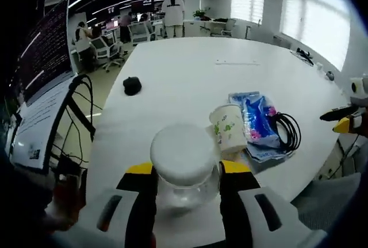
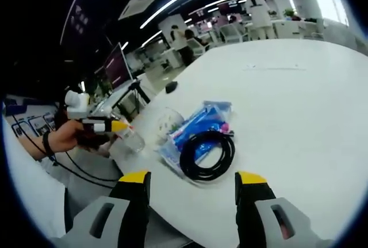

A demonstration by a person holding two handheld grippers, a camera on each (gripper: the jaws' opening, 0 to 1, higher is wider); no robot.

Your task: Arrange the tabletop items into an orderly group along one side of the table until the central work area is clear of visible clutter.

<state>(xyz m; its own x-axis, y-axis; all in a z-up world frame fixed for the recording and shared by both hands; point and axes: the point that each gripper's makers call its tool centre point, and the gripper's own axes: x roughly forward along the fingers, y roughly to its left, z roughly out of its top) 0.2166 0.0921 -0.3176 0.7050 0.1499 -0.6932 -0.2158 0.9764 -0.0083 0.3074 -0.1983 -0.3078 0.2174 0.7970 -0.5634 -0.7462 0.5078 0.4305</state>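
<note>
Progress looks partial: most of what you must tidy already sits together near one edge of the white table [image 1: 190, 69]. Your left gripper [image 1: 187, 170] is clenched on the clear glass jar with the frosted white lid [image 1: 183, 155], holding it at the near edge just beside the white paper cup printed with green leaves [image 1: 229, 128]. I can't tell whether the jar or the cup holds anything. Touching the cup's far side lies the blue plastic packet with pink print [image 1: 256, 122], and the coiled black cable [image 2: 207, 156] rests on that packet's right end. Your right gripper [image 2: 192, 184] is released, jaws spread, hovering near the cable and grasping nothing. What is left, I judge: the small black round object [image 1: 132, 85] lies well apart to the far left, and the jar is not yet set down.
</note>
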